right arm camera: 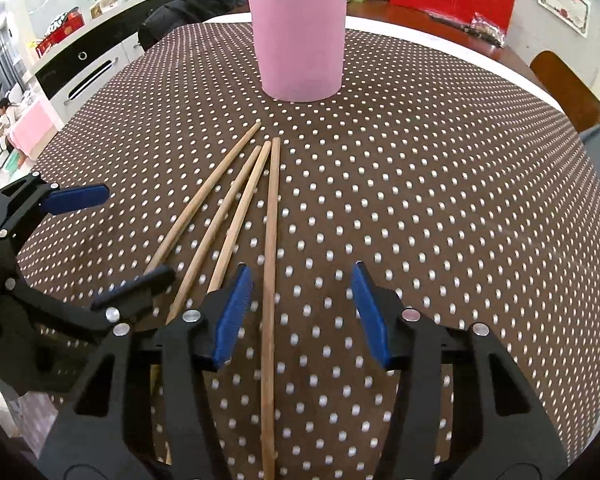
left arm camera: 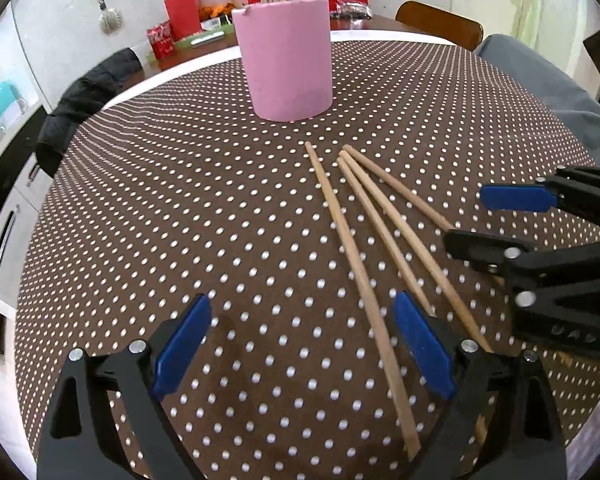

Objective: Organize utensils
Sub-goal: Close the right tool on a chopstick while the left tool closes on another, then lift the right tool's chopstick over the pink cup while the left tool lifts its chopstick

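Seen from the left wrist view, the left gripper is held wide apart above the dotted brown tablecloth, with nothing pressed between its blue pads; the leftmost chopstick lies on the cloth in the gap between them. Four loose chopsticks are spread in a fan near the middle of the table, their far tips gathered toward the pink holder, which is set upright toward the far edge and is filled with more sticks. Seen from the right wrist view, the right gripper is held at a middling width, and the rightmost chopstick is framed between its pads without being touched by either.
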Available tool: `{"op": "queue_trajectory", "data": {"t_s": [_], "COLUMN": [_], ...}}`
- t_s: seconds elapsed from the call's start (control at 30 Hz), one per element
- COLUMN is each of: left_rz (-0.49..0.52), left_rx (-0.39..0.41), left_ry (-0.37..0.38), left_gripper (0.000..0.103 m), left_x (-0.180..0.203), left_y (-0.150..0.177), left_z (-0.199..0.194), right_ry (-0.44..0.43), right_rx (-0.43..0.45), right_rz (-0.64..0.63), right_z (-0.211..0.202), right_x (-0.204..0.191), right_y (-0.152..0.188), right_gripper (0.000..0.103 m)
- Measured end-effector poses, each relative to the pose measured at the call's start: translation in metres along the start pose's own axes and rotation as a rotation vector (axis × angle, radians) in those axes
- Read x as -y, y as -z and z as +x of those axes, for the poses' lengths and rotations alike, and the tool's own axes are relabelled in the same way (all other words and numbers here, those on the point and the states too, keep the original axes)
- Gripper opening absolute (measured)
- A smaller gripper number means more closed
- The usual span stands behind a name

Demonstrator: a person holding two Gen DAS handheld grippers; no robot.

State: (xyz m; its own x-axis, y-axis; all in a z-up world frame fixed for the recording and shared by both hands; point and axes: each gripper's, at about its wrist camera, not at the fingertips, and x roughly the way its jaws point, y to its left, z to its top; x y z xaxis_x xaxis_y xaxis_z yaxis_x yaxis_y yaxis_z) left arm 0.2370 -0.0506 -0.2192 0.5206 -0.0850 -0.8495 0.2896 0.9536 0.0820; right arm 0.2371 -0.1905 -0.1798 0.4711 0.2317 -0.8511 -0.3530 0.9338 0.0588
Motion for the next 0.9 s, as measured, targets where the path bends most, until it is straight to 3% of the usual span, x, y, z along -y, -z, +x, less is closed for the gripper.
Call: {"op": "queue_trajectory", "data": {"t_s": [0.07, 0.1, 0.17, 0.2, 0.23, 0.27, 0.33, 0.6, 0.9], "left_rz": [-0.017, -0.016, 0.003, 0.005, 0.011, 0.016, 0.007, -0.077, -0.186], "left_rx": [-0.01, -0.009, 0.004, 0.006, 0.006, 0.002, 0.006, 0.08, 0.311], "left_ry": [0.061, 0.06, 0.075, 0.078, 0.086, 0.106, 0.158, 0.164, 0.178], "left_gripper": [0.079, 0.075, 0.046, 0.036, 0.013, 0.009, 0.006, 0.006, 0.006], "left_x": [-0.003, -0.004, -0.004, -0.003, -0.003, -0.002, -0.003, -0.018, -0.039], "left_y": [-0.005, -0.008, -0.014, -0.017, -0.02, -0.023, -0.025, -0.013, -0.019], "left_z": [0.003, 0.004, 0.003, 0.003, 0.004, 0.005, 0.007, -0.008, -0.059], "right_ry": [0.002, 0.012, 0.021, 0.023, 0.023, 0.02, 0.007, -0.077, -0.198], "right_rx": [-0.008, -0.01, -0.011, -0.013, -0.015, -0.017, -0.012, 0.092, 0.287], "right_rz": [-0.006, -0.015, -0.035, -0.046, -0.054, -0.059, -0.042, 0.085, 0.189], "right_z": [0.003, 0.005, 0.007, 0.007, 0.007, 0.007, 0.006, -0.022, -0.062], "right_x": [-0.001, -0.003, -0.006, -0.008, -0.009, -0.01, -0.008, 0.019, 0.037], "right_y": [-0.006, -0.009, -0.014, -0.015, -0.015, -0.015, -0.013, 0.006, 0.003], "right_gripper": [0.044, 0.032, 0.02, 0.013, 0.009, 0.007, 0.006, 0.005, 0.005]}}
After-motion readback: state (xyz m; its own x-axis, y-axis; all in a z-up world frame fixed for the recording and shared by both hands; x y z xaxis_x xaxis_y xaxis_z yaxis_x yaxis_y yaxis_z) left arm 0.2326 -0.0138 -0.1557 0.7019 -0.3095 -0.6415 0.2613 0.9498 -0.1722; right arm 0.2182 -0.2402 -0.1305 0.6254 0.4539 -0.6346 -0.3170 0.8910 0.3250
